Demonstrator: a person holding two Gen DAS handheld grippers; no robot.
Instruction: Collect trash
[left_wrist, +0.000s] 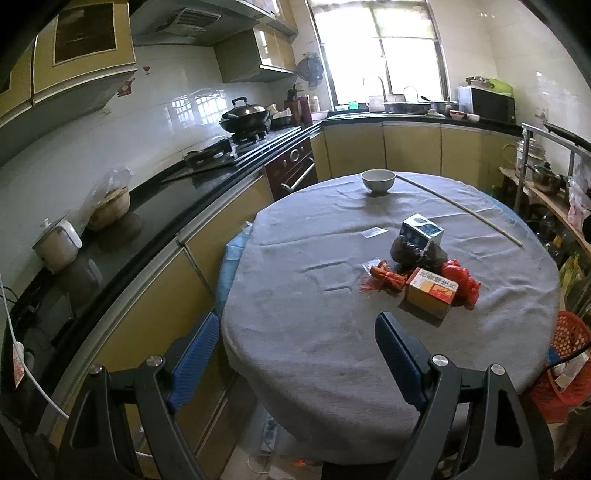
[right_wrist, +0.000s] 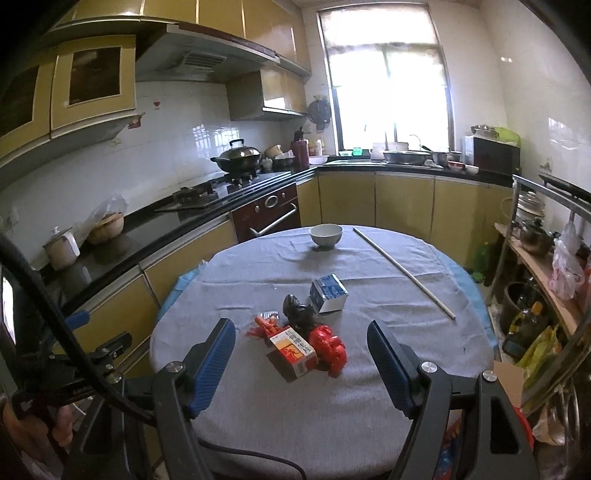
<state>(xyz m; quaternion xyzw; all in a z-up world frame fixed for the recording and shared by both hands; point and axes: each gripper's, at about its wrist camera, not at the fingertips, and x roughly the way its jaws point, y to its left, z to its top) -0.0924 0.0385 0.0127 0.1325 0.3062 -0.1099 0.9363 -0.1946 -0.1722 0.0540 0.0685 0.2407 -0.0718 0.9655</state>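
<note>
A small heap of trash lies mid-table on the grey cloth (left_wrist: 314, 332): an orange box (left_wrist: 432, 291), a red plastic bag (left_wrist: 461, 277), a black bag (left_wrist: 413, 253), a blue-and-white carton (left_wrist: 423, 229) and an orange-red wrapper (left_wrist: 384, 280). My left gripper (left_wrist: 298, 317) hangs open over the table's near left edge, short of the heap and empty. In the right wrist view the orange box (right_wrist: 291, 349), red bag (right_wrist: 328, 345) and carton (right_wrist: 328, 293) lie just beyond my right gripper (right_wrist: 299, 326), which is open and holds nothing.
A white bowl (right_wrist: 325, 235) and a long thin stick (right_wrist: 402, 271) lie at the table's far side. A red mesh basket (left_wrist: 569, 354) stands on the floor to the right. Black counter with stove on the left, cluttered shelf (right_wrist: 535, 266) on the right. A hand (right_wrist: 59, 417) shows lower left.
</note>
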